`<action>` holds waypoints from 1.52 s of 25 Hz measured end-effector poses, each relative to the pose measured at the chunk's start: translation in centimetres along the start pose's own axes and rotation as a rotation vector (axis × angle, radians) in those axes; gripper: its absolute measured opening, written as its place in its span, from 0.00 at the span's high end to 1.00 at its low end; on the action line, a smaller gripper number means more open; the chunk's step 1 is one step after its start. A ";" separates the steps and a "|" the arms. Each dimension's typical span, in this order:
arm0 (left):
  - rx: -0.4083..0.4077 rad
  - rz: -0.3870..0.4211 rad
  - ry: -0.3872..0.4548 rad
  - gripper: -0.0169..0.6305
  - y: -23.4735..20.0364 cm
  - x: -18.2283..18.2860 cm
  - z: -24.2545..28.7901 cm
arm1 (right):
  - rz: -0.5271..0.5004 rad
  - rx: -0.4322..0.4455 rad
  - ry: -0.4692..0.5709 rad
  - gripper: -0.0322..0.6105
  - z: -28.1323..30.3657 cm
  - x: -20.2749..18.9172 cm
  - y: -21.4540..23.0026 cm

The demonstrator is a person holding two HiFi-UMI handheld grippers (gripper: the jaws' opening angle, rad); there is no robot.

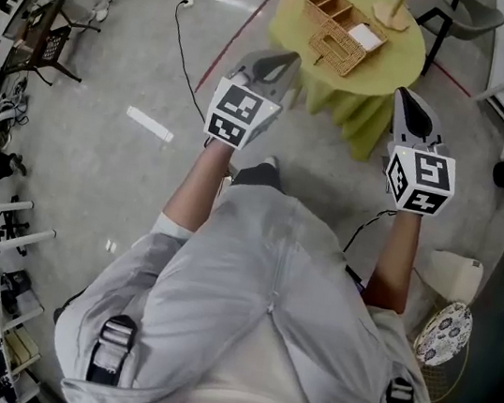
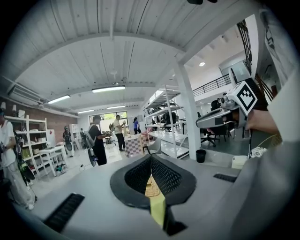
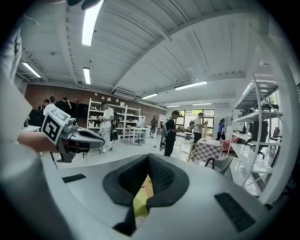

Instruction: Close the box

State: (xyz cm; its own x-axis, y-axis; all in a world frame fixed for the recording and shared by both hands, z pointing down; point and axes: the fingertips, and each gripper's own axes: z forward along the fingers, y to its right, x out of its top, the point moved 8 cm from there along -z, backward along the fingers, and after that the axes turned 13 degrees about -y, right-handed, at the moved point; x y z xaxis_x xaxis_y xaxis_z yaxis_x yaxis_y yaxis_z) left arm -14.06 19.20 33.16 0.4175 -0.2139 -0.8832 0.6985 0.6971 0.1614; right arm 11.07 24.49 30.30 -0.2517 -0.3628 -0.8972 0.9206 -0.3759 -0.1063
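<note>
A wicker box (image 1: 339,31) stands open on a round table with a yellow-green cloth (image 1: 299,25). Its compartments show, and a white item (image 1: 365,36) lies in one. My left gripper (image 1: 276,60) is held in the air short of the table's near left edge, shut and empty. My right gripper (image 1: 409,105) hangs by the table's near right edge, also shut with nothing in it. In the left gripper view the jaws (image 2: 151,160) meet, and a sliver of wicker (image 2: 151,188) and yellow cloth shows below them. The right gripper view (image 3: 148,160) shows the same.
A wooden stand (image 1: 393,14) is on the table's far side. A cable (image 1: 187,48) and a red line run over the floor at the left. A white bin (image 1: 454,273) and a patterned basket (image 1: 442,335) sit at the right. Several people stand far off among shelves.
</note>
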 end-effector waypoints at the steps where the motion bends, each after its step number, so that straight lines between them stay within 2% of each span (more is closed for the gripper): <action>1: -0.002 0.002 -0.001 0.93 0.1 0.1 0.2 | 0.008 0.003 -0.001 0.91 0.1 -0.1 0.3; 12: -0.030 -0.013 -0.013 0.93 -2.8 -0.2 6.0 | 0.034 -0.007 -0.046 0.91 5.1 -0.7 3.1; 27: -0.085 -0.023 0.002 0.93 -13.7 4.1 17.7 | 0.041 -0.032 -0.085 0.91 18.6 5.9 9.2; 38: -0.130 -0.029 -0.041 0.93 -20.2 3.2 23.6 | 0.059 -0.058 -0.155 0.91 27.0 7.3 10.5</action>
State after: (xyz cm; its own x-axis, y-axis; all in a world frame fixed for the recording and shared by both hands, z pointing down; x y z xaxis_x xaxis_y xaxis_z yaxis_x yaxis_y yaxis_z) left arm -13.12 -11.66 37.47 0.4232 -0.2615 -0.8675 0.6305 0.7725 0.0747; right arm 10.80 -5.10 34.22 -0.2362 -0.5116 -0.8261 0.9495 -0.3023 -0.0842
